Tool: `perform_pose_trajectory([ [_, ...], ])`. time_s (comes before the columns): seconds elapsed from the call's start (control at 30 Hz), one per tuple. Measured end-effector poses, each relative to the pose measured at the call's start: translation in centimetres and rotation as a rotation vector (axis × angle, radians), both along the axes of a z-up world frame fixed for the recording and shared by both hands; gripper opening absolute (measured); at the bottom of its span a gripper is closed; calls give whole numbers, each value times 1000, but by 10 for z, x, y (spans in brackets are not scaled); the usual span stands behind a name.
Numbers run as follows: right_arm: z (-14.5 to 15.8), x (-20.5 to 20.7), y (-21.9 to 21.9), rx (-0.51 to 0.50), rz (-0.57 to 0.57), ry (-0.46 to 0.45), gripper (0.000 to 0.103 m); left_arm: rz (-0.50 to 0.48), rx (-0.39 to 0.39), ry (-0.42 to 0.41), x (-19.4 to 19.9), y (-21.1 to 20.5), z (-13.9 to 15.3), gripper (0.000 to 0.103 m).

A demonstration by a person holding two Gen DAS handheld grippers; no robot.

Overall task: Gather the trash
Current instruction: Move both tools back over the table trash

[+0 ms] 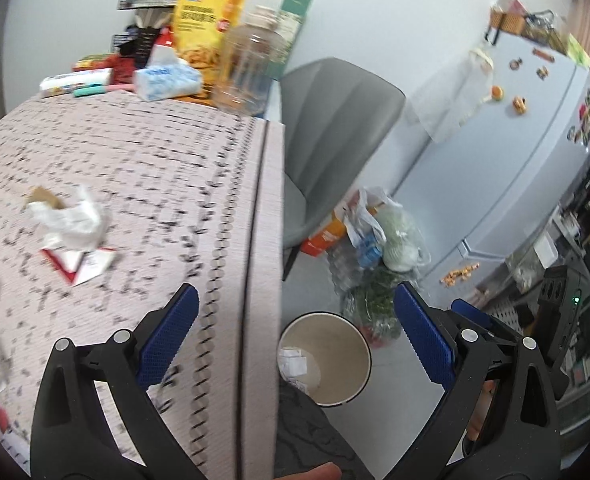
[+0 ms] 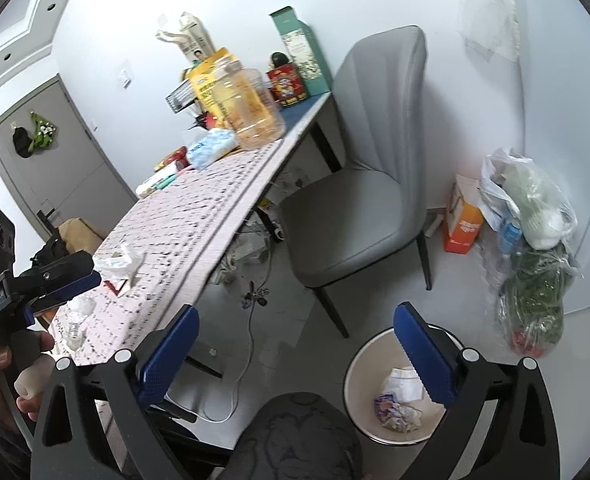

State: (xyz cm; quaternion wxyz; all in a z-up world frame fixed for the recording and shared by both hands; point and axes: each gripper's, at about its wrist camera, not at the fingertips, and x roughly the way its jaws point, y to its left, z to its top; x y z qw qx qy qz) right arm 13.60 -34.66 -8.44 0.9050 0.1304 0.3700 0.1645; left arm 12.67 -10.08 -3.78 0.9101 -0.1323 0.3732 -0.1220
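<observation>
A: Table [image 1: 135,168] was cut off at left; print blurred. Bin [image 2: 359,364] on floor was half hidden by right gripper [image 2: 295,354].
B: Both sets of jaws were seen apart, empty. Crumpled tissue [image 1: 71,220] lay on table ahead of left gripper [image 1: 295,344]; wrapper [image 1: 81,266] partly covered by it.

I am working in a lived-in home dining corner. A table [image 2: 199,216] under a patterned cloth carries snack bags and a tissue pack [image 1: 167,82]; a grey chair [image 2: 359,184], a magnet-covered fridge [image 1: 527,128] and grocery bags [image 2: 535,248] stand nearby.
</observation>
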Motion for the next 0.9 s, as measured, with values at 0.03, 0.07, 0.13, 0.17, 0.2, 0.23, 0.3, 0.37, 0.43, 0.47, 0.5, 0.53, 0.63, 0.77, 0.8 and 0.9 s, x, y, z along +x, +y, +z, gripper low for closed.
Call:
perform_pose_trajectory([
  [0.03, 2, -1, 5, -3, 10, -2, 96, 14, 2, -5, -5, 7, 1, 97],
  [0.07, 3, -1, 11, -4, 19, -3, 96, 26, 6, -10, -10, 13, 2, 97],
  [0.13, 7, -2, 24, -8, 44, -7, 96, 59, 6, -17, -20, 27, 3, 97],
  [0.17, 9, -2, 29, -10, 54, -9, 96, 72, 2, -19, -23, 33, 2, 97],
  [0.2, 10, -2, 35, -13, 67, -12, 96, 96, -2, -19, -29, 43, 1, 97],
  [0.23, 12, -3, 43, -18, 81, -13, 96, 114, -3, -18, -31, 49, 1, 97],
  [0.3, 14, -3, 52, -23, 99, -14, 96, 147, -8, -17, -37, 63, -2, 97],
  [0.37, 17, -4, 65, -27, 121, -17, 96, 188, -23, -19, -48, 80, -5, 97],
  [0.43, 19, -5, 74, -34, 138, -22, 96, 223, -32, -30, -58, 93, -7, 97],
  [0.47, 20, -4, 79, -41, 144, -25, 96, 242, -34, -35, -62, 98, -8, 97],
  [0.5, 21, -4, 83, -48, 150, -28, 96, 257, -38, -39, -66, 104, -8, 97],
  [0.53, 22, -5, 88, -55, 158, -29, 96, 274, -48, -47, -73, 112, -9, 97],
  [0.63, 24, -6, 101, -60, 179, -31, 96, 311, -60, -67, -88, 128, -9, 97],
  [0.77, 27, -11, 119, -68, 221, -43, 96, 351, -74, -79, -106, 147, -10, 96],
  [0.8, 28, -12, 124, -70, 231, -45, 96, 358, -79, -79, -109, 152, -10, 95],
  [0.9, 28, -16, 138, -79, 261, -50, 96, 392, -84, -80, -122, 165, -13, 91],
])
